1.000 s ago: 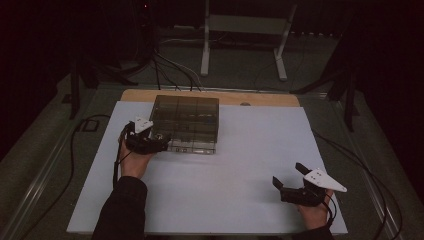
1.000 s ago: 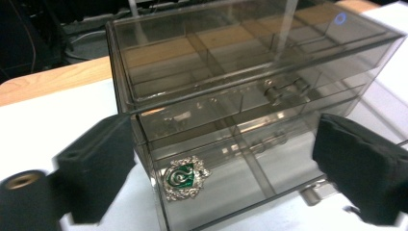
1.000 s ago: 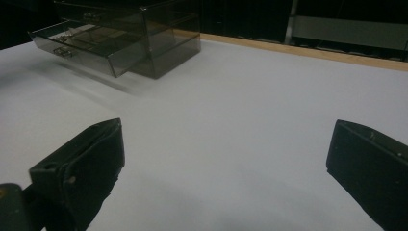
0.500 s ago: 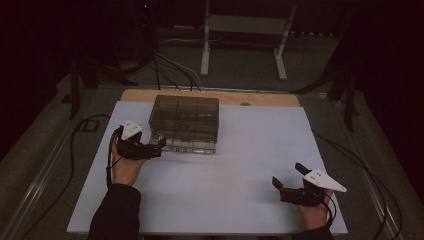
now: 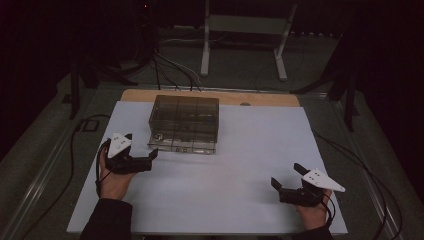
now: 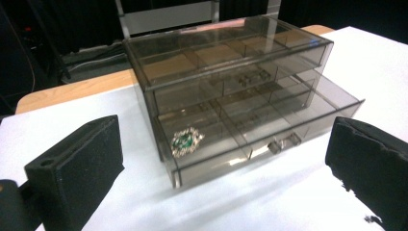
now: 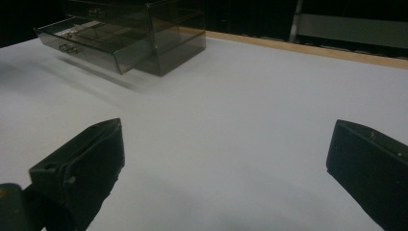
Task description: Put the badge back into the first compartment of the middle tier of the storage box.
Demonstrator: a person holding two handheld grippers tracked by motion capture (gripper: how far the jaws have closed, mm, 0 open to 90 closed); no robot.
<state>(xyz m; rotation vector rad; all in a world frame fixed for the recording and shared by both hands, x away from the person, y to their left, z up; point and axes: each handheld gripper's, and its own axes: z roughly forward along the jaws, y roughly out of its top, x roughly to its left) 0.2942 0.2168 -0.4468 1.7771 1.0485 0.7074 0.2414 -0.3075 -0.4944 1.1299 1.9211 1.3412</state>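
A smoky clear drawer box [image 5: 185, 112] [image 6: 226, 57] [image 7: 159, 29] stands at the back middle of the white table top [image 5: 240, 165]. Its lower drawer [image 5: 182, 145] [image 6: 269, 120] is pulled out. A green and silver brooch [image 6: 187, 141] [image 5: 159, 136] lies in that drawer's front left compartment. My left gripper [image 5: 141, 145] [image 6: 226, 144] is just left of the drawer, apart from it. Its jaws have just been opening and are open, with nothing between them. My right gripper [image 5: 286, 175] [image 7: 226, 139] rests open over bare table near the front right, far from the box.
A wooden strip [image 5: 260, 98] runs along the table's far edge. Cables [image 5: 85, 150] trail off the left side, and one [image 5: 365, 175] runs along the right. A white stand [image 5: 240, 30] is on the floor behind. Bare table lies between the two grippers.
My left gripper has drawn back from the box's front left corner, moving left and toward the person. The right gripper has stayed in place.
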